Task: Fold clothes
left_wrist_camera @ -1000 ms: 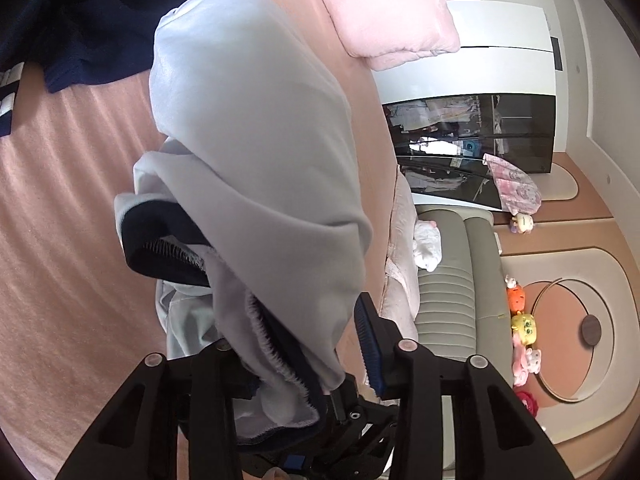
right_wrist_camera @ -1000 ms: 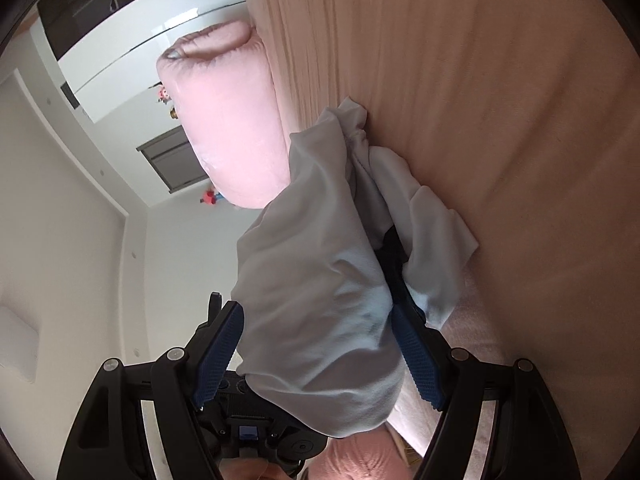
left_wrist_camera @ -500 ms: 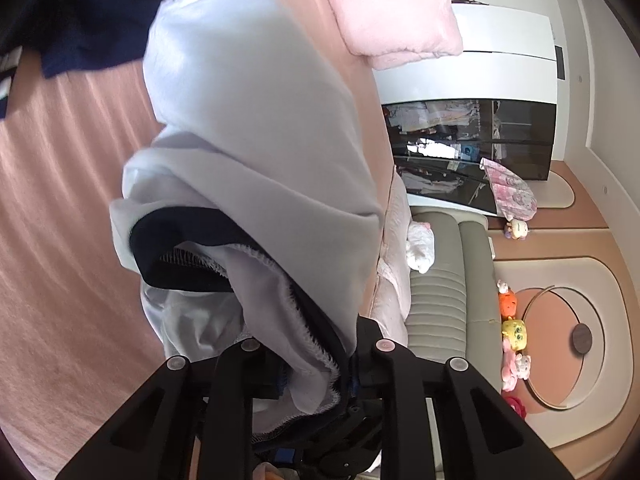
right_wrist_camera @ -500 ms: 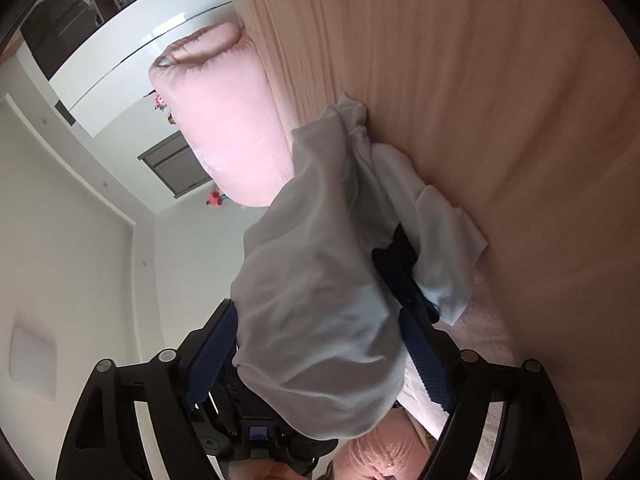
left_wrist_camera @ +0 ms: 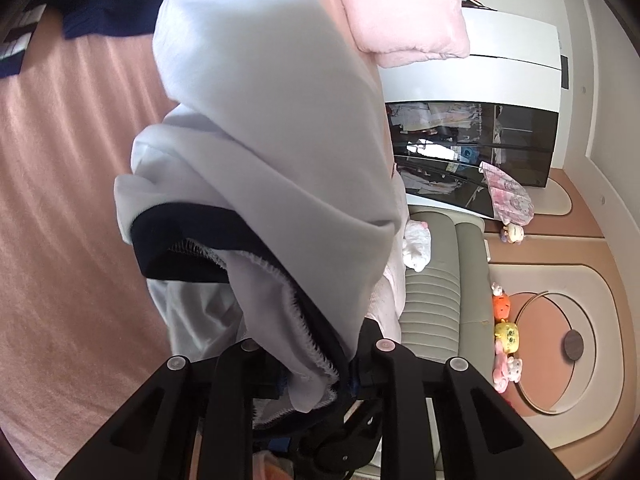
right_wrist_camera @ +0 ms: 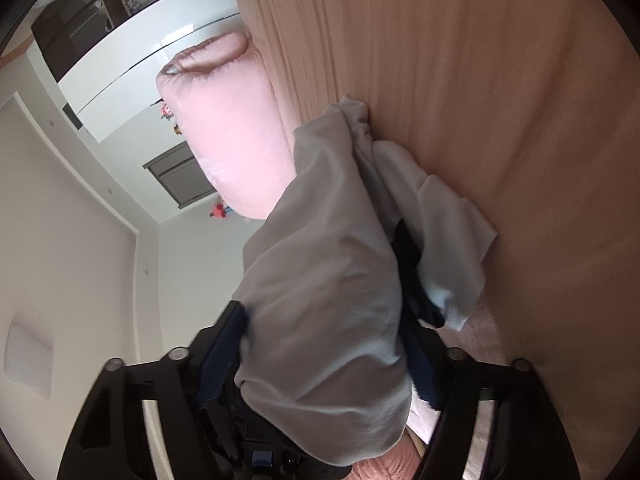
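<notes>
Your left tongs (left_wrist_camera: 316,360) are clamped on the garment (left_wrist_camera: 272,128), a pale grey piece with a dark navy band (left_wrist_camera: 188,236) and white stitching along its edge. The two black fingers stand close together, and the bunched cloth and navy hem are pinched between them. From that grip the garment rises up and away, draped in a thick fold over the pink bed (left_wrist_camera: 60,184), its far end reaching toward the pink pillow (left_wrist_camera: 404,8).

Your right tongs (right_wrist_camera: 320,356) have their fingers spread wider, with a fat roll of the same garment (right_wrist_camera: 328,280) lying between the blue pads (right_wrist_camera: 224,344). The cloth fills the gap and touches both pads, so the right tongs grip it. Beyond the grip the cloth runs out to the bed (right_wrist_camera: 500,80), where a gathered end rests on the sheet just beside the pillow (right_wrist_camera: 228,120). A lighter flap hangs to the right of the roll, with a strip of navy showing between the two.

At the upper left of the left view a navy garment (left_wrist_camera: 100,4) lies on the bed, well apart from the one you hold. Off the bed's edge you can see a grey sofa (left_wrist_camera: 432,292) and, near it on the floor, a few toys (left_wrist_camera: 504,328).
</notes>
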